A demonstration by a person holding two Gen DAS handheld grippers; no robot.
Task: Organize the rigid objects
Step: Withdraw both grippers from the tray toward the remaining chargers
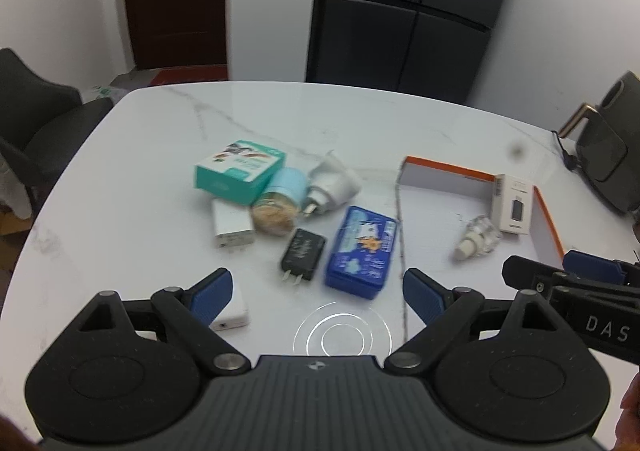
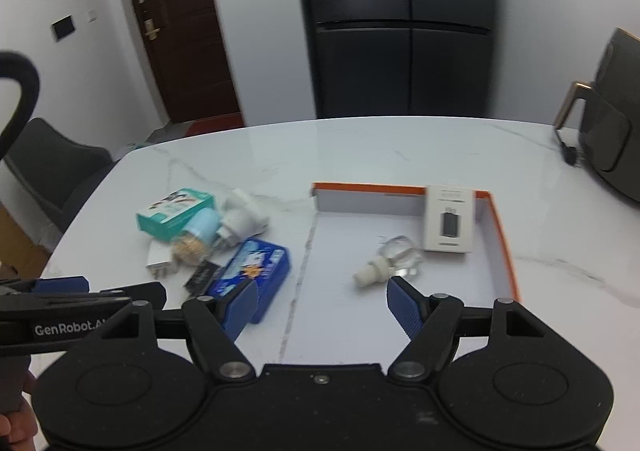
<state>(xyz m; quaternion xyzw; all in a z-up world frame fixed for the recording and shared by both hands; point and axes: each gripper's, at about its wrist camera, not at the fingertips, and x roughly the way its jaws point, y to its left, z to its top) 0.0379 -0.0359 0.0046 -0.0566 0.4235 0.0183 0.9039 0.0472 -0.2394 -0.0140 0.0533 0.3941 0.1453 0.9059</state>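
A dark four-door refrigerator (image 2: 400, 23) stood against the far wall, with a brown door (image 2: 180, 27) to its left and a dark chair (image 1: 36, 115) on each side of the room. Before them lay the white marble-patterned table (image 1: 160, 123), rounded at its corners. On its right part sat a shallow white box lid with orange edges (image 2: 372, 188), holding two things: a flat white carton (image 2: 450, 218) printed with a black plug, and a clear glass bottle (image 2: 394, 261) lying on its side.

Left of the lid, just beside one another, six items clustered (some touching): a teal carton (image 1: 240, 170), a blue tin (image 1: 360, 251) with cartoon artwork, a pale-blue-capped jar (image 1: 278, 203) tipped over, a white travel adapter (image 1: 332, 183), a white charger (image 1: 232, 229) and a black charger (image 1: 302, 255). A seventh, a small white block (image 1: 234, 309), lay partly hidden behind one blue ribbed pad.

The left gripper (image 1: 316, 293) hovered over bare tabletop, jaws spread wide and empty. The right gripper (image 2: 322, 309) hung likewise wide apart above the lid's near edge, holding nothing.
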